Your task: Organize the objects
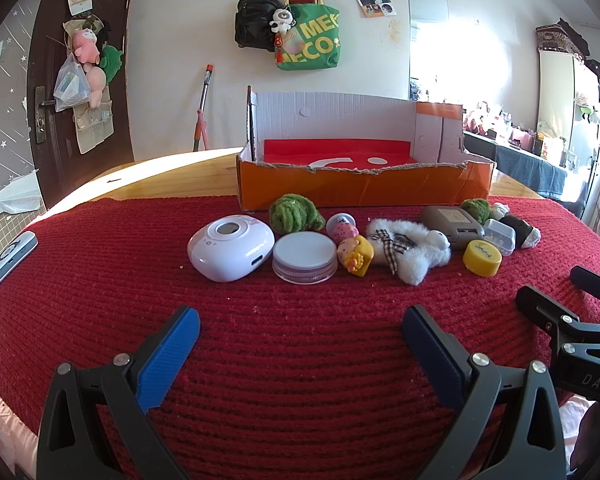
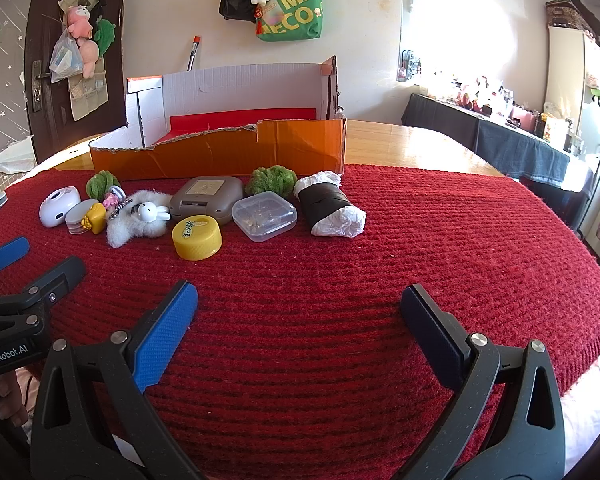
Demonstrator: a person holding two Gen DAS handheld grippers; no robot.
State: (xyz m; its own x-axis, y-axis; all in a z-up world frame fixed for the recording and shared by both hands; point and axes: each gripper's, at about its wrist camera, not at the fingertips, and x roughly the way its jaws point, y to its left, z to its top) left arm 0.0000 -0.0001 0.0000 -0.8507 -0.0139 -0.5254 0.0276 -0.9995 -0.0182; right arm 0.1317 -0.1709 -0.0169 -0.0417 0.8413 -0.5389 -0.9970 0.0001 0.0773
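Waiting side by side over a red knitted mat (image 1: pixel 100 280), 2 hand-held grippers have their blue-padded jaws spread wide and hold nothing: the left gripper (image 1: pixel 300 332) and the right gripper (image 2: pixel 300 308). The landmark is an orange cardboard box (image 1: pixel 364 188), its front wall cut low, probably so items drop in easily. Just in front of the box, a row of small objects lies ready for sorting: a white oval device (image 1: pixel 230 248), a round white lid (image 1: pixel 305 256), a fluffy white rabbit toy (image 1: pixel 408 250), a yellow cap (image 2: pixel 197 238), a clear plastic case (image 2: pixel 265 216) and a sushi-roll plush (image 2: pixel 332 210). Nothing looks stored yet.

Red ribbed cloth (image 1: pixel 300 360) — orange box (image 1: pixel 364 190), yellow cap (image 2: pixel 197 238), blue fingers (image 2: pixel 168 338).
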